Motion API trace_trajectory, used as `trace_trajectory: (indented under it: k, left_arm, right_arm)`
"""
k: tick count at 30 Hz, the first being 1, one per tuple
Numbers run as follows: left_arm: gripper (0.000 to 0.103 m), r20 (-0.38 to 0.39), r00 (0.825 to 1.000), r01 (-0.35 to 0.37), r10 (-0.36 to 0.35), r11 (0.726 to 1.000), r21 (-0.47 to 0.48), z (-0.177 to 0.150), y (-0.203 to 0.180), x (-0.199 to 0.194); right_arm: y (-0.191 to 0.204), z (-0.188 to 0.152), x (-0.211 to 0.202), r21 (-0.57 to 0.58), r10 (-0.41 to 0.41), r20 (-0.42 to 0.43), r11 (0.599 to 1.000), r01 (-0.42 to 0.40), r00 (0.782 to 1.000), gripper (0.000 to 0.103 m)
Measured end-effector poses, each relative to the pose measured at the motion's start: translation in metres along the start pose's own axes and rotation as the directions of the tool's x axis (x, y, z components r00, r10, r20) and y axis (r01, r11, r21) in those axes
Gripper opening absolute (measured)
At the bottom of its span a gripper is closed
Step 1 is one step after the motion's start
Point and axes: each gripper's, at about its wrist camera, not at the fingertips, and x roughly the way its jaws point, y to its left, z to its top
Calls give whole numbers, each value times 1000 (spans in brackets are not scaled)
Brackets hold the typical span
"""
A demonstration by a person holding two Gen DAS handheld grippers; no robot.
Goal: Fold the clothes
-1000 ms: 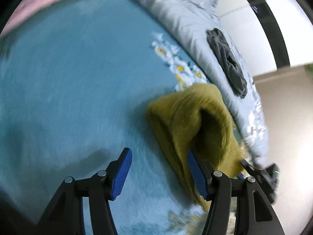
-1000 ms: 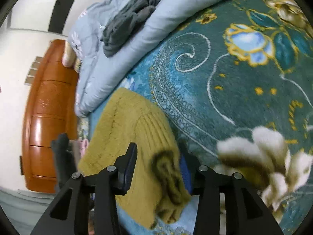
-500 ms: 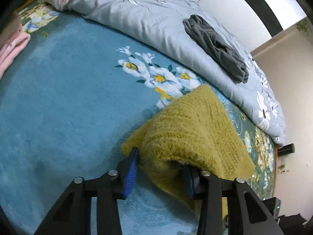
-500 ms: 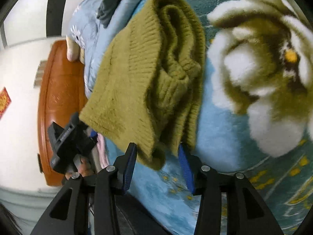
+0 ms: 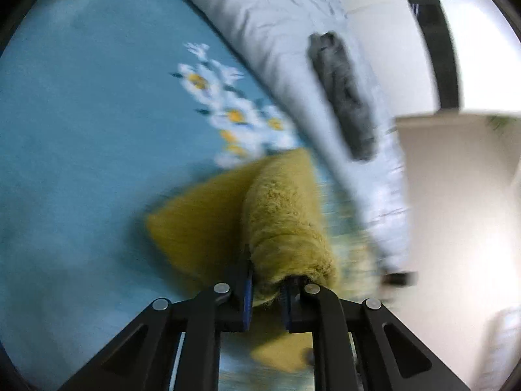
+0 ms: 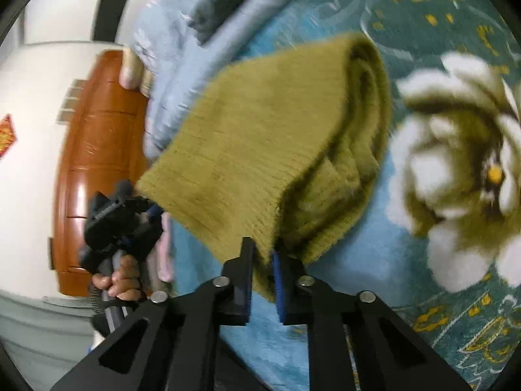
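A mustard-yellow knitted sweater (image 5: 283,215) lies folded over on the blue flowered blanket (image 5: 81,130). My left gripper (image 5: 265,288) is shut on one thick edge of it. In the right wrist view the sweater (image 6: 270,130) hangs doubled over, and my right gripper (image 6: 262,260) is shut on its near corner. The left gripper (image 6: 120,215) also shows there, held in a hand at the sweater's far corner. The view from the left wrist is blurred by motion.
A grey quilt (image 5: 276,32) lies along the far side of the bed with a dark grey garment (image 5: 345,94) on it. A wooden headboard (image 6: 97,150) stands at the left in the right wrist view. Folded pink cloth (image 6: 164,254) lies near it.
Both grippers closed on the sweater's edges. The sweater has been lifted and folded over on itself, and both cameras have swung.
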Motion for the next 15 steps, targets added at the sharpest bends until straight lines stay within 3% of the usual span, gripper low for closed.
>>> trace_trajectory:
  k: [1, 3, 7, 11, 15]
  left_arm:
    - [14, 4, 999, 49, -49, 999, -23, 1, 1, -4]
    - [14, 44, 999, 20, -20, 1000, 2, 1, 7, -12]
    - [14, 28, 984, -175, 175, 984, 7, -2, 41, -3]
    - [17, 26, 983, -182, 183, 983, -37, -7, 67, 0]
    - [23, 45, 983, -179, 179, 984, -5, -9, 63, -11]
  right_arm:
    - [6, 2, -7, -21, 31, 29, 999, -30, 999, 7]
    - [18, 4, -20, -84, 64, 71, 995, -58, 995, 7]
    - [6, -1, -7, -97, -38, 15, 995, 39, 999, 7]
    - [-26, -12, 6, -25, -99, -13, 995, 98, 995, 7]
    - [-39, -15, 9, -2, -140, -30, 990, 140, 990, 7]
